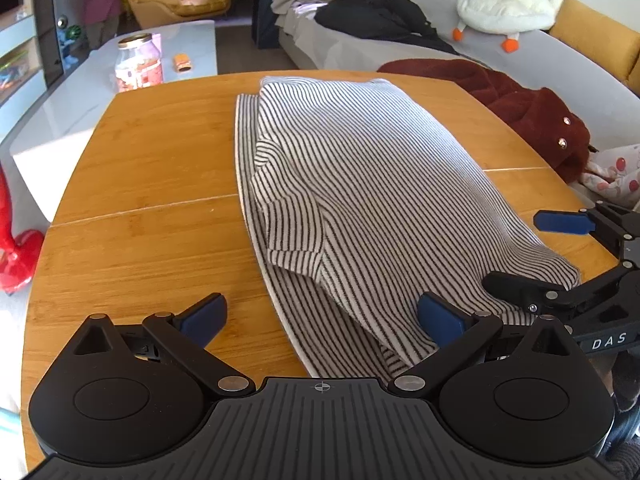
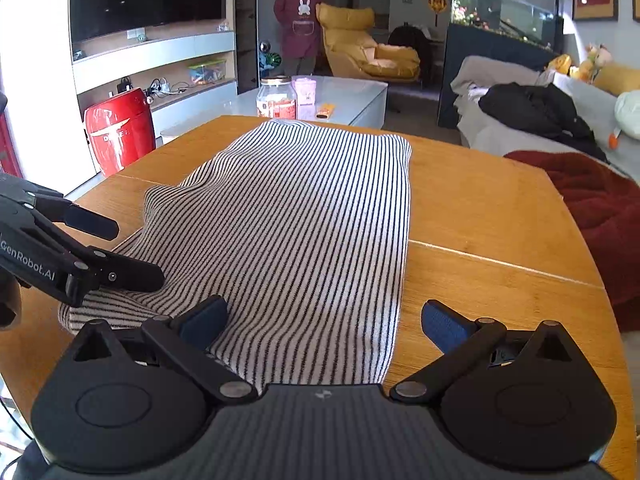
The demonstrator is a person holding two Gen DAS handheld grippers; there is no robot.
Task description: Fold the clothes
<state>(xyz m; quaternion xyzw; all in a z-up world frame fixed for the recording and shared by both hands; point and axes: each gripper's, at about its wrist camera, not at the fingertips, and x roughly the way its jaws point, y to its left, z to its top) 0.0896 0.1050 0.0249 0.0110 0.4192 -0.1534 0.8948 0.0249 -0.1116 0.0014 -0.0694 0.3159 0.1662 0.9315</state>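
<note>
A black-and-white striped garment (image 1: 360, 184) lies partly folded on the wooden table (image 1: 152, 208), a sleeve folded onto its body. My left gripper (image 1: 320, 320) is open over its near left edge, the right pad on the cloth. My right gripper (image 2: 324, 320) is open over the near right corner of the garment (image 2: 304, 216), left pad on the cloth. In the left wrist view the right gripper (image 1: 536, 252) shows at the right edge, open. In the right wrist view the left gripper (image 2: 128, 252) shows at the left, open, lower finger touching the cloth.
A dark red coat (image 1: 520, 108) lies on the grey sofa (image 1: 592, 76) beside the table's right edge, with black clothes (image 1: 376, 16) further back. A jar (image 1: 138, 62) stands on a white coffee table. A red drum stool (image 2: 118, 130) stands at the left. A person (image 2: 300, 20) stands far back.
</note>
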